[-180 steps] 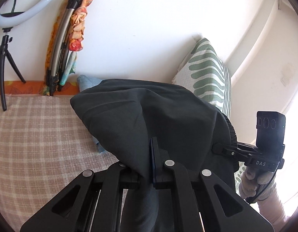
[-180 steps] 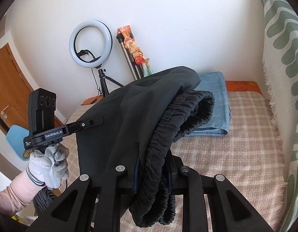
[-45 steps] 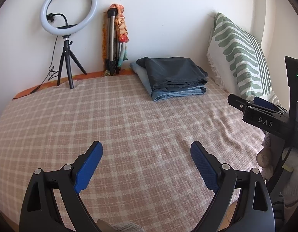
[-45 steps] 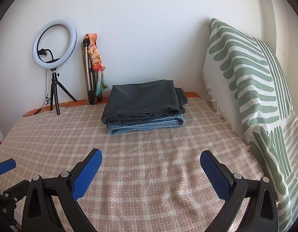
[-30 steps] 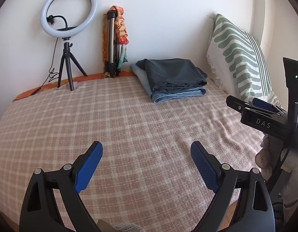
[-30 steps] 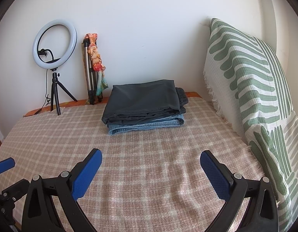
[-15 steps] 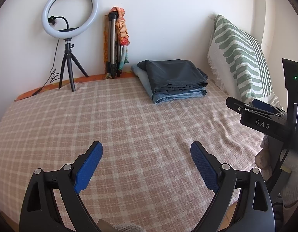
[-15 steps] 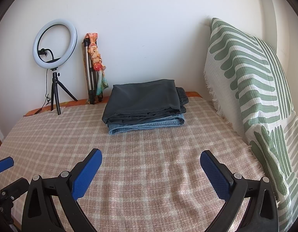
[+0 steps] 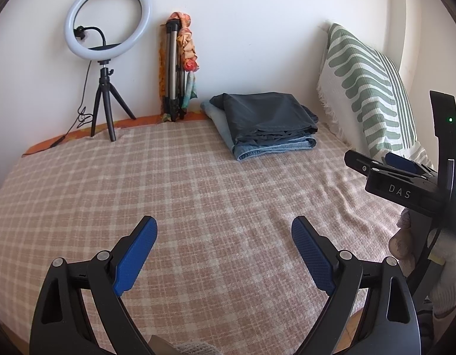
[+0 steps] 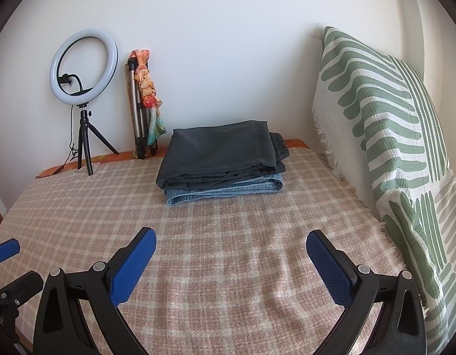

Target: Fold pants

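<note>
Pants [image 10: 219, 151] now folded on jeans [image 10: 225, 190], pillow [image 10: 384, 136] beside

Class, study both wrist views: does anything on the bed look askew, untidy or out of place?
Only small things. The dark pants lie folded on the folded jeans, but their elastic waistband pokes out past the right edge and the front layers are uneven. The plaid blanket is rippled near the right gripper. Nothing is spilled or damaged.

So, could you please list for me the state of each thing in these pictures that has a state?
dark pants: folded, lying on top of the jeans
jeans: folded, at the bottom of the stack on the bed
left gripper: open, holding nothing
right gripper: open, holding nothing
ring light: upright on its small tripod
large tripod: legs folded, leaning against the wall
pillow: upright against the wall
</note>
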Demonstrator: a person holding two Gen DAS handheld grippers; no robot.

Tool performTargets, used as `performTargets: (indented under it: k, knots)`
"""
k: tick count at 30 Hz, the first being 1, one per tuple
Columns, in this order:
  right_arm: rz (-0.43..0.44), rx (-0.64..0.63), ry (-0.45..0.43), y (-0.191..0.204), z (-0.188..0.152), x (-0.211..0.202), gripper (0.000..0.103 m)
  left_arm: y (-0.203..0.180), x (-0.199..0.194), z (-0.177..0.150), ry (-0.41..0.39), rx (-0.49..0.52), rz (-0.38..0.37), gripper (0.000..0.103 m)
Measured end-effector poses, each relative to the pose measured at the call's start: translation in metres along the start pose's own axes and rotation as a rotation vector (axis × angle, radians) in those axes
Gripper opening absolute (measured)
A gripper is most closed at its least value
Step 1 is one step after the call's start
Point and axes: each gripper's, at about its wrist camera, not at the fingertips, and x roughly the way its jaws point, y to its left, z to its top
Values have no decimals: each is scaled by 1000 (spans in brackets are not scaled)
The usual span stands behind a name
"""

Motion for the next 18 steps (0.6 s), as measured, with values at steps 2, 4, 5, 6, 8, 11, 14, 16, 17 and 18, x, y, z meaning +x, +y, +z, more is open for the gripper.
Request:
performTargets:
  k: [2,4,5,6,8,11,14,16,17,18]
  knots:
    - [-1,1,1,0,0,0,103,0,0,0,1,1,1,92]
    - [0,3,1,0,0,0,103,0,0,0,1,0,1,93]
    - [0,3,1,0,0,0,103,0,1,0,1,0,2,93]
    - [-1,4,0,0,0,0,103,0,1,-1,2,0,5,93]
    - [0,4,1,1,-1,0,103,1,1,-1,4,-1,4,93]
    - [0,2,1,1,-1,1,103,1,2,-1,3,3,3,93]
    - [0,4,1,0,0,1,103,0,1,-2,-4,9,4,93]
    - [0,3,1,0,0,0,103,-1,1,-2,-5,10,3,93]
    - [-1,3,1,0,0,1,103,-1,1,-2,-4,10,4,93]
    - [-1,3,1,1,-1,0,103,-1,1,-2,-4,10,5,93]
